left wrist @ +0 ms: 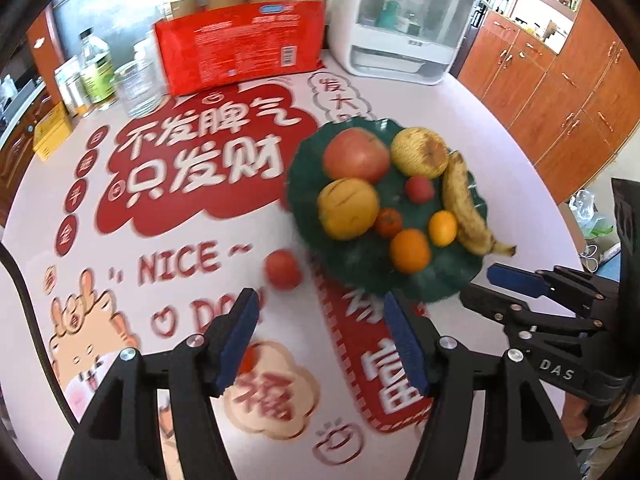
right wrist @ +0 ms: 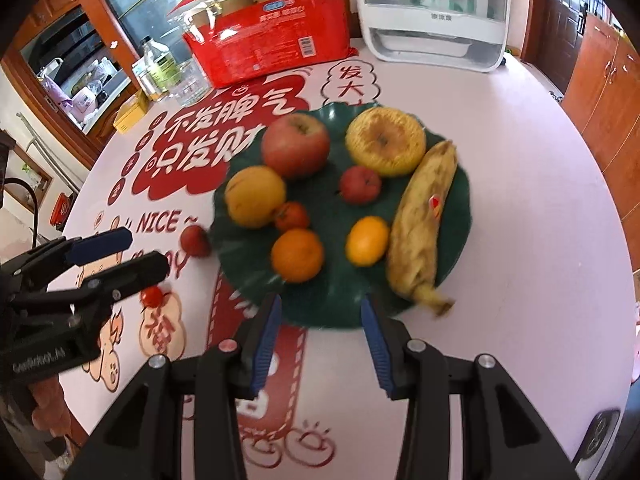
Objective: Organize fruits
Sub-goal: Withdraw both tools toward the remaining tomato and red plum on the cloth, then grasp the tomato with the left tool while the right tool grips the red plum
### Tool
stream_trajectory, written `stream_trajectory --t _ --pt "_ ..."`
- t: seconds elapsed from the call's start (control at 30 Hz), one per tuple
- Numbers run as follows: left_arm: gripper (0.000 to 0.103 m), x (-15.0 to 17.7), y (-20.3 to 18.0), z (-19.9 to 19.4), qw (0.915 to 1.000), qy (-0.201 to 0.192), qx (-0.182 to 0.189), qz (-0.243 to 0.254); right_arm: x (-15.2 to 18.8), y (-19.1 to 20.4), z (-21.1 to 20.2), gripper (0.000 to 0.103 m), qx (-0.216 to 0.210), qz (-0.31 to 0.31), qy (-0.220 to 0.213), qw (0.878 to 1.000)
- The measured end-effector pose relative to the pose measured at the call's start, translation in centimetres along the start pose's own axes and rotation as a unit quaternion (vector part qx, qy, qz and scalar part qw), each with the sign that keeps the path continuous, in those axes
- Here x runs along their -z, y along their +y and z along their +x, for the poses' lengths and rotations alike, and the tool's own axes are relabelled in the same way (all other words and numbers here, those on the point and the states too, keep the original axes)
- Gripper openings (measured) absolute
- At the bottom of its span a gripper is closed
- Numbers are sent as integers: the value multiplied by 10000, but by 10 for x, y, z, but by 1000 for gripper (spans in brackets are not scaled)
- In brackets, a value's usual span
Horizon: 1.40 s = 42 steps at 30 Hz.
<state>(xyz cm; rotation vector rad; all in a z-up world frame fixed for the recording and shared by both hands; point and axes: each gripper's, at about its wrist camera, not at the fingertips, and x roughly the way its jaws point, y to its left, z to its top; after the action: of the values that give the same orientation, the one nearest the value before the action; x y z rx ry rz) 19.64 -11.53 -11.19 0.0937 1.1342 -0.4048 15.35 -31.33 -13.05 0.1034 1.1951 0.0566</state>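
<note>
The round table (right wrist: 520, 240), covered in pink printed cloth, carries a dark green scalloped plate (right wrist: 332, 208) near its middle. On the plate lie a spotted banana (right wrist: 420, 220), a netted yellow fruit (right wrist: 386, 146), a red apple (right wrist: 296, 146), a yellow-orange fruit (right wrist: 256, 196), two oranges (right wrist: 297, 255), a small red fruit (right wrist: 360, 185) and a tangerine (right wrist: 292, 216).

Two fruits remain off the plate: a red tomato-like fruit (left wrist: 283, 269) just beside its rim, and a cherry tomato (right wrist: 152, 297) nearer the person.

The left gripper (left wrist: 320, 344) has its jaws apart and empty, above the cloth near both strays. The right gripper (right wrist: 320, 344) also stands apart and empty, over the plate's near rim.

Judgement: the step in hand is collecting the strays. The left should centre over the rounder fruit, descend squarely and close gently, since it could roll. A free spot shows between the orange and the rim.
</note>
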Motion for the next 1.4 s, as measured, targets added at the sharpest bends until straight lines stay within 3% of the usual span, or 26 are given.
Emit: stream_trajectory --t 0.4,0.8,1.03,1.1,1.4 --pt "66 44 70 -6 9990 228 -135 -350 24 62 12 42 -165 -71 47 9998" --pt "65 58 73 32 9986 455 93 -247 43 94 36 42 -156 -63 141 9998" --pt "38 54 64 57 9978 490 344 -267 41 92 45 42 -57 -23 90 9999" --pt "24 54 61 60 9979 466 379 -229 39 92 48 42 -21 -41 66 10000" --pt "23 57 79 55 9982 239 377 -408 26 99 65 42 -108 -102 71 9999"
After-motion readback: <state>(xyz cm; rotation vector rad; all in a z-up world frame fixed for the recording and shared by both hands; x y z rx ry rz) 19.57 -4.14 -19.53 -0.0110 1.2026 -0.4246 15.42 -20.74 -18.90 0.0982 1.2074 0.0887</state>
